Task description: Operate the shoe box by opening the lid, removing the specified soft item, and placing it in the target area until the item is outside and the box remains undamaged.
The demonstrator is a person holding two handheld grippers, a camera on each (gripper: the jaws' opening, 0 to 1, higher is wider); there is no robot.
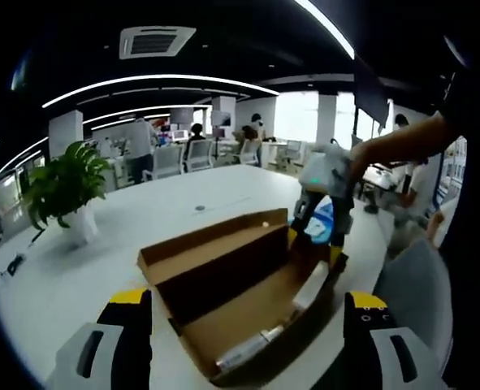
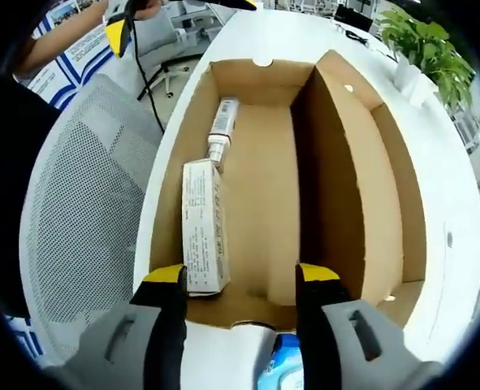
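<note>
In the left gripper view, the left gripper (image 1: 248, 325) rises from the bottom edge with its two yellow-tipped jaws set wide apart, holding nothing. Between and just beyond them, in the lower middle of the frame, sits the open shoe box (image 1: 223, 272) on the white counter (image 1: 101, 244), its lid (image 1: 211, 240) folded back and standing along the far side. Inside, along the right wall, lie a white carton (image 1: 311, 286) and a small tube (image 1: 244, 351). At the box's far right corner, in the right middle of the frame, the right gripper (image 1: 317, 244) reaches down from a person's hand (image 1: 355, 158), its tips at the box rim; whether they are parted cannot be told here. A potted plant (image 1: 65, 191) stands on the counter at the left, and a grey chair (image 1: 414, 301) fills the lower right.

In the right gripper view, the right gripper (image 2: 240, 280) comes up from the bottom with its jaws spread and empty, their tips over the near end of the shoe box (image 2: 264, 187). The white carton (image 2: 203, 227) lies along the left wall, its near end just beside the left jaw tip, with the tube (image 2: 220, 130) beyond it, end to end. The lid (image 2: 386, 187) stands open on the right. A blue and white soft item (image 2: 284, 366) shows at the bottom edge between the jaws. The mesh chair (image 2: 85, 211) is at the left, the plant (image 2: 426, 45) at the upper right.
</note>
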